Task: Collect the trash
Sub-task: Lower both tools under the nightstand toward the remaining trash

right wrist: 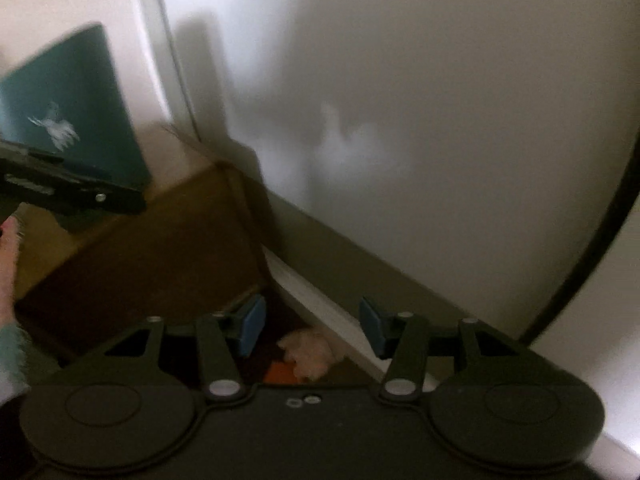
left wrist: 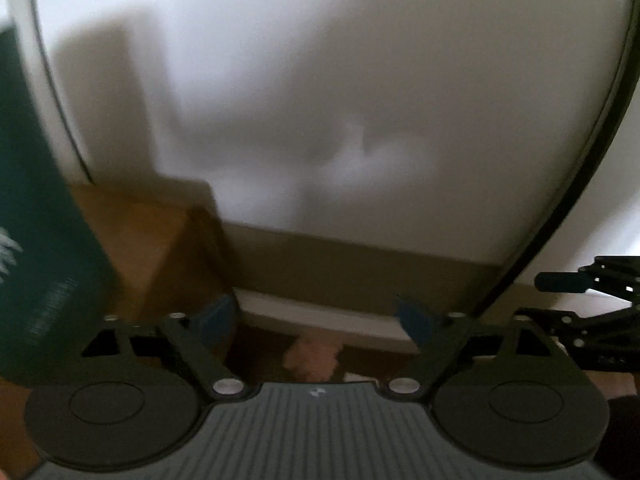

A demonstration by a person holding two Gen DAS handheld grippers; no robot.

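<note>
A crumpled pinkish paper wad (left wrist: pixel 311 362) lies low down in a cardboard box (left wrist: pixel 160 236) against the white wall. It also shows in the right wrist view (right wrist: pixel 308 350), beside something orange (right wrist: pixel 280 372). My left gripper (left wrist: pixel 316 316) is open and empty above the box. My right gripper (right wrist: pixel 312 326) is open and empty, also above the wad. The left gripper's black frame (right wrist: pixel 72 190) shows at the left of the right wrist view; the right gripper's frame (left wrist: pixel 592 304) shows at the right of the left wrist view.
A dark green bag or box with a white print (right wrist: pixel 68 112) stands at the left by the cardboard box, also at the left edge of the left wrist view (left wrist: pixel 36 220). A white wall (left wrist: pixel 360 80) fills the background, with a black cable (left wrist: pixel 580 184) at the right.
</note>
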